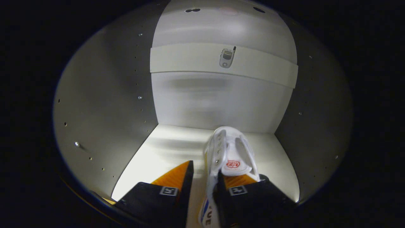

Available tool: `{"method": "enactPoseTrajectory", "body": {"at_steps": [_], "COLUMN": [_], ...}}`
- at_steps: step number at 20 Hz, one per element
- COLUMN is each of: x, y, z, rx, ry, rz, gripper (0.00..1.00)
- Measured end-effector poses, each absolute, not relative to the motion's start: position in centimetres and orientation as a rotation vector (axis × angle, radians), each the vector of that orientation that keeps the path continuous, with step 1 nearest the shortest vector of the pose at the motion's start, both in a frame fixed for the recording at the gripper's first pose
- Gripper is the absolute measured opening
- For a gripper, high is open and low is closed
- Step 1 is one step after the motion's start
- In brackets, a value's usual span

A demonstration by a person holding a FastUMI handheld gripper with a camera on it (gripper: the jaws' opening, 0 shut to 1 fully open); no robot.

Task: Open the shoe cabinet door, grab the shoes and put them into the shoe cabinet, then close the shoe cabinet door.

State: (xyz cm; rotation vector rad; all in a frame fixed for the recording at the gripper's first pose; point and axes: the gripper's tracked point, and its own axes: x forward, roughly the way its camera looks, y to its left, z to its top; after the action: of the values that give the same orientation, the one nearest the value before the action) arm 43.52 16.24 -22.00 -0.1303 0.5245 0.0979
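I am inside the shoe cabinet (104, 104), with its grey side walls left and right and its pale back wall ahead. A white shoe (229, 152) with a red mark on its tongue rests on the white cabinet floor (164, 148), toe pointing at the back wall. My gripper (212, 171) is open. One finger reaches into the shoe's opening. The other stands just outside the shoe's side wall, with a small gap to it. The shoe's heel is hidden behind the fingers.
A pale horizontal strip (190, 60) crosses the back wall, with a small phone-shaped sticker (226, 57) on it. Rows of small peg holes run down both side walls. Bare floor lies to the side of the shoe, ahead of the outer finger.
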Motion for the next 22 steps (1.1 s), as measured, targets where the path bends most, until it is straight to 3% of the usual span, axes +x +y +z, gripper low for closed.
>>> {"method": "enactPoseTrajectory", "body": {"at_steps": [3, 5, 7, 14, 22], "x": [41.8, 40.5, 39.3, 32.2, 18.1], "y": [16.1, 16.5, 16.4, 15.6, 16.7], "z": [-20.8, -20.2, -18.9, -11.3, -1.3], "rx": [-0.161, -0.143, -0.114, -0.070, -0.022], "ry": [0.472, 0.458, 0.433, 0.279, 0.130], "rz": [0.094, 0.102, 0.101, 0.108, 0.208], "gripper": [0.71, 0.79, 0.94, 0.98, 0.98]}}
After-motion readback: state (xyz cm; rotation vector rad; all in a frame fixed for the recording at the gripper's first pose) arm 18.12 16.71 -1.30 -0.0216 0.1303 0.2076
